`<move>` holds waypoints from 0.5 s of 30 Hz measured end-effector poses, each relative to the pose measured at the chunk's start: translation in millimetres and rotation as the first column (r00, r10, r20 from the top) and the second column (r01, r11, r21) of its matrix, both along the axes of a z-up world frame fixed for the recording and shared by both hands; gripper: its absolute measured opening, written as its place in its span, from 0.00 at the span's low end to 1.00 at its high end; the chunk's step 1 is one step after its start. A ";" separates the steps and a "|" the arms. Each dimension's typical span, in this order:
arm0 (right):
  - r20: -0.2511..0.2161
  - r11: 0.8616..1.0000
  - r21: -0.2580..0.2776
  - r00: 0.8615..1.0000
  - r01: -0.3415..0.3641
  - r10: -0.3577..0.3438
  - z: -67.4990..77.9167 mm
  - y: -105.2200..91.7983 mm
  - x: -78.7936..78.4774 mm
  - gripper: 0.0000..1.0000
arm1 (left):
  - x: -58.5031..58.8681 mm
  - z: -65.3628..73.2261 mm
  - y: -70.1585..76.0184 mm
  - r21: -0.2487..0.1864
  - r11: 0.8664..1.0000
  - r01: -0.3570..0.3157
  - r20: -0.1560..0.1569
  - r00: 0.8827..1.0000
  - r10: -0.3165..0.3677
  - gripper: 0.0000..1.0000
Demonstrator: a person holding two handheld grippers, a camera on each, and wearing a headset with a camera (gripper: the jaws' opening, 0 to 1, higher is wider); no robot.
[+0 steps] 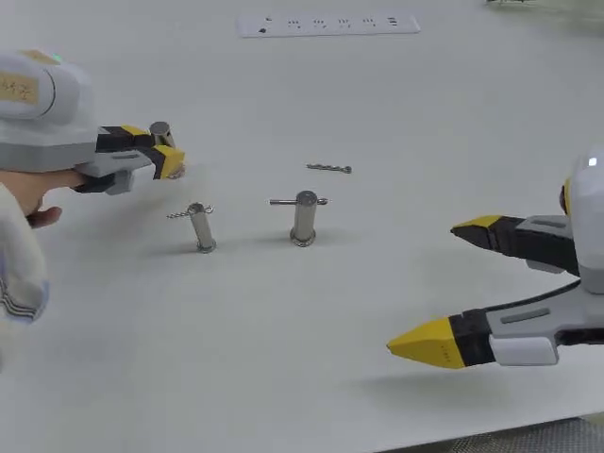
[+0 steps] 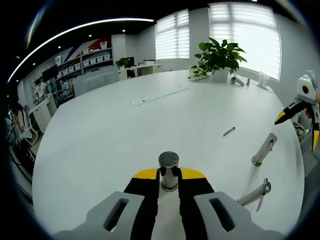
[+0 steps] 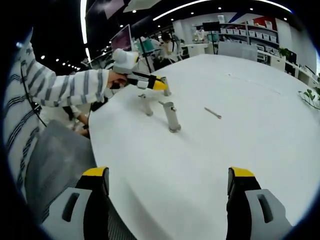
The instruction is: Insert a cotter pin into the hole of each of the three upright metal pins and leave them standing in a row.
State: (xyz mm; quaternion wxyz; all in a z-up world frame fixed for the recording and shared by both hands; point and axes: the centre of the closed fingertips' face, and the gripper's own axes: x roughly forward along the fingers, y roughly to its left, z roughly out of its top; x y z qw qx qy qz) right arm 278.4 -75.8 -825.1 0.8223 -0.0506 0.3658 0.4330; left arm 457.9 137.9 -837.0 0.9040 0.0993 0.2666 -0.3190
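Third metal pin (image 2: 168,162) is clamped between the left gripper's (image 1: 170,156) jaws at the left end of the table (image 1: 311,377), upright, its base apparently on the surface, hole still empty. Loose cotter pin (image 1: 328,168) lies flat well apart from it, beyond the other two pins. Middle pin (image 1: 200,229) and right-hand pin (image 1: 304,219) both stand free, each with a cotter pin through the top, so two of three are done. Right gripper (image 1: 421,288) hovers near the table's front edge, jaws spread wide, carrying nothing. Step in hand: steadying the last pin. Next move probably calls for the right gripper to pinch the loose cotter pin by one end and line it up with the hole. Power strip (image 1: 328,24) at far edge.
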 end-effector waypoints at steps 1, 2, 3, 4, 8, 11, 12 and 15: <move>0.000 1.000 0.000 1.000 -0.001 0.001 0.0 0.4 0.0 1.00 | 0.7 -0.4 -0.1 -0.002 1.000 -0.004 -0.002 1.000 0.004 0.12; 0.000 1.000 0.001 1.000 -0.001 0.001 0.0 0.7 0.0 1.00 | 0.8 -0.7 0.4 0.000 1.000 -0.006 -0.001 1.000 0.006 0.12; -0.001 1.000 0.002 1.000 -0.002 0.002 0.1 1.0 -0.4 1.00 | 0.5 -0.9 0.4 0.003 1.000 0.000 0.003 1.000 0.000 0.12; -0.002 1.000 0.003 1.000 -0.002 0.002 0.2 1.2 -0.6 1.00 | 0.4 -1.0 0.6 0.002 1.000 -0.001 0.002 1.000 0.001 0.12; 0.000 1.000 0.009 1.000 -0.003 0.003 0.7 2.6 -2.0 0.99 | -0.5 -1.8 0.3 -0.021 1.000 -0.021 -0.016 1.000 0.021 0.11; -0.004 1.000 0.011 1.000 -0.007 0.007 0.1 3.7 -4.2 0.99 | 0.4 -2.1 2.3 -0.005 1.000 -0.021 -0.019 1.000 0.020 0.11; -0.005 1.000 0.010 1.000 -0.008 0.008 -0.2 4.0 -4.9 0.99 | 0.2 -2.1 2.7 -0.003 1.000 -0.026 -0.023 0.999 0.026 0.11; -0.003 1.000 0.005 1.000 0.002 -0.001 -0.5 2.9 -4.7 1.00 | -1.9 -1.3 3.1 0.004 0.999 -0.037 -0.033 0.999 0.037 0.11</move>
